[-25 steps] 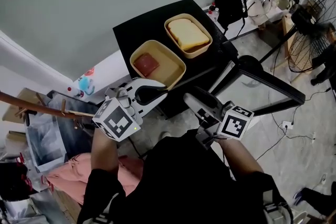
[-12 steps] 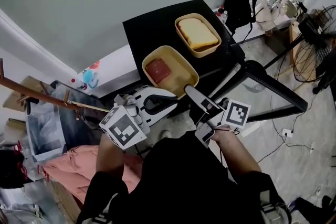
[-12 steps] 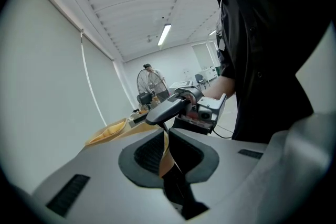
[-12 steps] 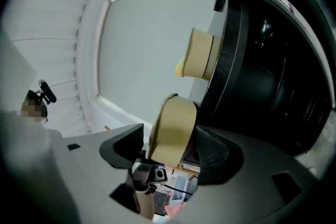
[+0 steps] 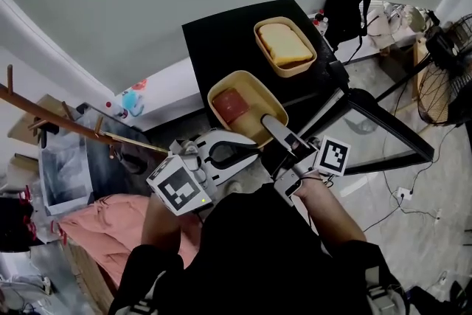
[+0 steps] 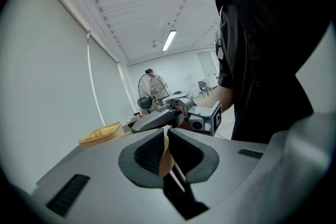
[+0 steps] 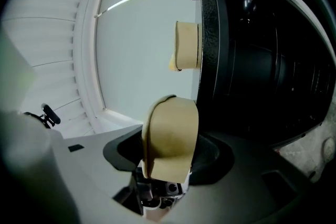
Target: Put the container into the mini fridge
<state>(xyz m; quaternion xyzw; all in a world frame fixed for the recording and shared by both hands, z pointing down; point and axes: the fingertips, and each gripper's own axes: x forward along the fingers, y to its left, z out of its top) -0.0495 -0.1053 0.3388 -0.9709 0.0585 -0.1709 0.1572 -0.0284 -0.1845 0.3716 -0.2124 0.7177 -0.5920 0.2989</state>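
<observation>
Container of shallow tan plastic (image 5: 258, 101), holding a red slab (image 5: 230, 105), lay at the near edge of the black surface (image 5: 221, 48), not yet stowed. Left tool (image 6: 163, 144) was clamped on the container rim; right tool (image 7: 169, 152) was closing with the rim between its jaws. Lifting and stowing apparently remained. Farther right, a second tan container with bread (image 5: 293, 68) stood apart.
</observation>
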